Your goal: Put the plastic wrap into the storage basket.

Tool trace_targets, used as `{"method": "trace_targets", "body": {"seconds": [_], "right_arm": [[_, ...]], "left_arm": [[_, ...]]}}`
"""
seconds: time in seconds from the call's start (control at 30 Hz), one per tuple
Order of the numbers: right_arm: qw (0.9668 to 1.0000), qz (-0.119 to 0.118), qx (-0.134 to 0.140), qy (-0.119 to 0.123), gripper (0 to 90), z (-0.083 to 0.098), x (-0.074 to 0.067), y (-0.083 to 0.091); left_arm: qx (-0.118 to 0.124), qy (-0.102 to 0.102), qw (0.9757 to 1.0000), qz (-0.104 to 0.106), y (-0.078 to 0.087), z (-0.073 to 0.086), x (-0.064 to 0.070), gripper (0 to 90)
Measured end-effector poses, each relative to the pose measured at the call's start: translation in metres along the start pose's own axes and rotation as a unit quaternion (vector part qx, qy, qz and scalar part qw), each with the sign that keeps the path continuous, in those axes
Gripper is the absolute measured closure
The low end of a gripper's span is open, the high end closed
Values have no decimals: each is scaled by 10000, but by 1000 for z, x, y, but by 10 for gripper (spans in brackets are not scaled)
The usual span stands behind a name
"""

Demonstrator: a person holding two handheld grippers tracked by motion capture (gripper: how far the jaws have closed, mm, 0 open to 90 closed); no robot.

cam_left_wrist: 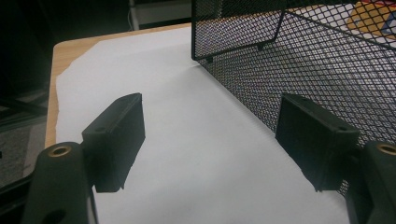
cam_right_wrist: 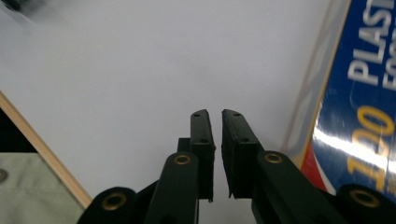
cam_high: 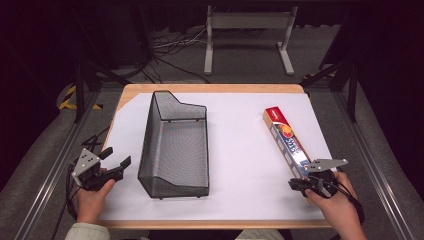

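High view: a bench (cam_high: 300,90) under a white sheet (cam_high: 240,150); a person's two hands come in from the near edge, one tool in each.
Left tool (cam_high: 116,161): held at the near left corner of the bench, just left of the mesh basket, jaws pointing toward it.
Left tool state: released; in the left gripper view (cam_left_wrist: 210,140) the jaws stand wide apart with bare white sheet between them, the right-hand jaw just beside the basket wall.
Mesh basket (cam_high: 175,145): black wire, long, upright on the sheet left of centre, one end wall taller than the other.
Right tool (cam_high: 299,186): at the near right of the bench, beside the near end of the box.
Right tool state: nearly clenched; in the right gripper view (cam_right_wrist: 215,140) a narrow slit shows between the jaws, nothing in it.
Plastic wrap box (cam_high: 286,140): long, blue and red, lying flat on the sheet at the right, angled from far-left to near-right; well apart from the basket.
Box versus right tool: in the right gripper view the box (cam_right_wrist: 364,102) lies just right of the jaws, outside them.
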State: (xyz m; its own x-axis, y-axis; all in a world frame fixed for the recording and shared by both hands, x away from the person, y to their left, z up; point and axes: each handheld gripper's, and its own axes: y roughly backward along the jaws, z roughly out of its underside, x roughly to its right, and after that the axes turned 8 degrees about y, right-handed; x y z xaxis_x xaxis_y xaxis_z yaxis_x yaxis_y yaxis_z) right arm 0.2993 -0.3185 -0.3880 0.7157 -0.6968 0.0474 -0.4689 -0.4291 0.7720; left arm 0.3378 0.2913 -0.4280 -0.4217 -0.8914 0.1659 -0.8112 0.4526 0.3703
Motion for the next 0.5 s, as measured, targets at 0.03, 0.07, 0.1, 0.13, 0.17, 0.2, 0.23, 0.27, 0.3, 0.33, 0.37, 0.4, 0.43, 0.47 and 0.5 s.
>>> {"method": "trace_targets", "body": {"seconds": [0.03, 0.07, 0.1, 0.13, 0.17, 0.2, 0.23, 0.27, 0.3, 0.33, 0.37, 0.4, 0.43, 0.47, 0.5], "right_arm": [[9996, -12, 241, 136, 777, -2, -1, 2], [9990, -37, 397, 211, 767, -3, -2, 3], [9977, -96, 612, 279, 738, -5, -4, 6], [9967, -97, 738, 314, 709, -6, -5, 7], [9948, -120, 956, 333, 686, -7, -6, 9], [9948, -120, 956, 333, 686, -7, -6, 9], [9933, -141, 1099, 340, 663, -8, -7, 11], [9919, -159, 1215, 343, 624, -9, -7, 12], [9903, -163, 1341, 323, 596, -10, -7, 14], [9879, -144, 1517, 305, 541, -12, -7, 16], [9879, -144, 1517, 305, 541, -12, -7, 16], [9861, -125, 1631, 295, 502, -13, -7, 17], [9833, -53, 1797, 276, 437, -13, -6, 19], [9813, 12, 1907, 276, 403, -14, -6, 20], [9790, 92, 2024, 243, 381, -14, -5, 22]], "left_arm": [[2, 1, 10000, 4, 0, 0, 0, 246], [-1, -2, 10000, -1, 0, 0, 0, 246], [-2, -3, 10000, 0, 0, 0, 0, 246], [-2, -3, 10000, -1, 0, 0, 0, 245], [-3, -1, 10000, 1, 0, 0, 0, 246], [-3, -1, 10000, 1, 0, 0, 0, 245], [2, -1, 10000, 1, 0, 0, 0, 245], [-9, -8, 10000, -6, 0, 0, 0, 245], [-10, -9, 10000, -9, 0, 0, 0, 245], [0, -1, 10000, -5, 0, 0, 0, 244], [0, -1, 10000, -5, 0, 0, 0, 244], [3, 0, 10000, -6, 0, 0, 0, 244], [5, -1, 10000, -7, 0, 0, 0, 244], [5, 0, 10000, -6, 0, 0, 0, 244], [3, 0, 10000, -6, 0, 0, 0, 244]]}}
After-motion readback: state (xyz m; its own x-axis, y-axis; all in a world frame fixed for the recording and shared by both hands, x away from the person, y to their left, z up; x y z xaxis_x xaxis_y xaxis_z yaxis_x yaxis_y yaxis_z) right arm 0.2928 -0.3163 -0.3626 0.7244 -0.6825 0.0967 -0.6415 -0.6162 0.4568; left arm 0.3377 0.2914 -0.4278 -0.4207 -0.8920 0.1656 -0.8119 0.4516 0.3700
